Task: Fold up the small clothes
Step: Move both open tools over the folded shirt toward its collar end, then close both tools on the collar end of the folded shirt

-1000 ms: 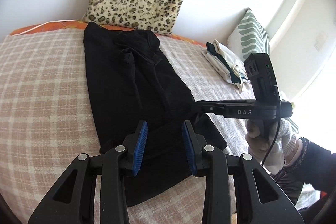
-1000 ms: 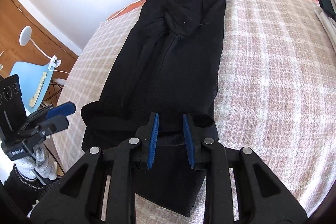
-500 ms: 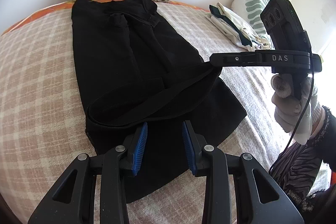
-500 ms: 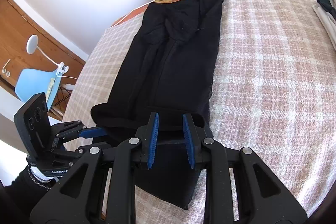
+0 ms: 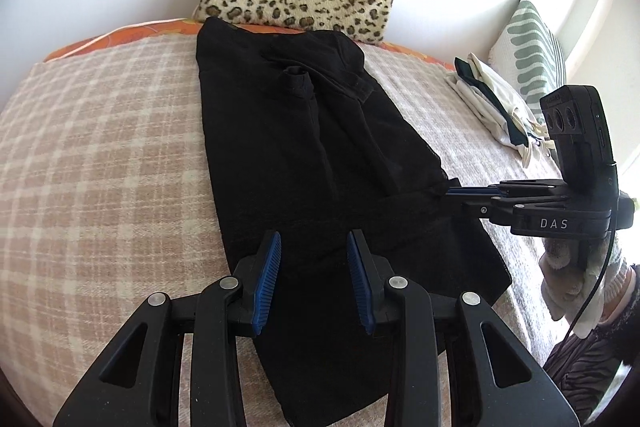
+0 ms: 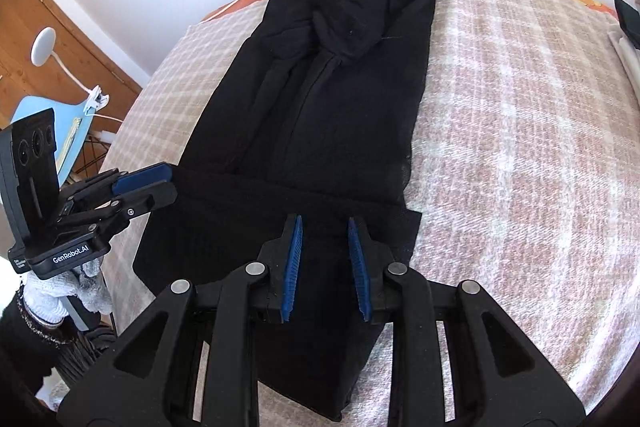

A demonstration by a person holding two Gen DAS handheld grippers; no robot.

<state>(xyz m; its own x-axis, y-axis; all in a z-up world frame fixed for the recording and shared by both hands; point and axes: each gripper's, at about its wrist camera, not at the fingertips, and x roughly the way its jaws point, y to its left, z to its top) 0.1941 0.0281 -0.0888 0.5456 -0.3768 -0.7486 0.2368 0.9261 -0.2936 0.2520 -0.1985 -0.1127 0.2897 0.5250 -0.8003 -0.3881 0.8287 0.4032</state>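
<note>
Both wrist views look steeply down, close over the black garment [image 5: 304,155], from opposite sides.

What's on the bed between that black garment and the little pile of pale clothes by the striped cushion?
Only bare checked blanket, seen in the left wrist view; the black garment and the pile lie apart.
</note>
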